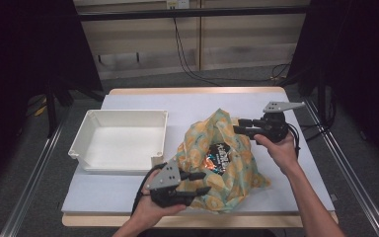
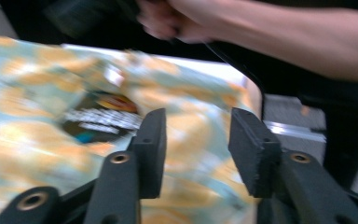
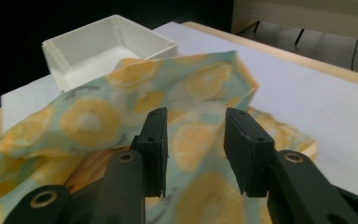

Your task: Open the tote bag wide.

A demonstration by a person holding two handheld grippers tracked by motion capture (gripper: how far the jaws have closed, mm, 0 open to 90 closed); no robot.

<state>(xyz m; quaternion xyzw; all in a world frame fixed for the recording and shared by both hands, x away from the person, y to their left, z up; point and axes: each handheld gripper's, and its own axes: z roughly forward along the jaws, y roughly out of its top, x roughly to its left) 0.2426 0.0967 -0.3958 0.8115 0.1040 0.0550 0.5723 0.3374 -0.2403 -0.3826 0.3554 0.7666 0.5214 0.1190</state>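
A teal cloth printed with orange citrus slices (image 1: 242,173) lies bunched on the table, loosely folded around a dark shiny packet (image 1: 219,155) that shows through its open middle. My left gripper (image 1: 205,182) is at the cloth's near left edge, jaws apart. In the left gripper view the gripper (image 2: 196,135) has cloth (image 2: 28,140) and packet (image 2: 100,119) beyond its jaws, nothing pinched. My right gripper (image 1: 237,125) is at the cloth's far right corner, open. In the right gripper view the gripper (image 3: 195,135) stands over a raised fold of cloth (image 3: 88,121).
An empty white plastic bin (image 1: 126,112) stands left of the cloth; it is also in the right gripper view (image 3: 107,46). The white tabletop (image 1: 192,103) has bare room behind and to the right of the cloth. The person's other hand (image 2: 177,21) crosses the left gripper view.
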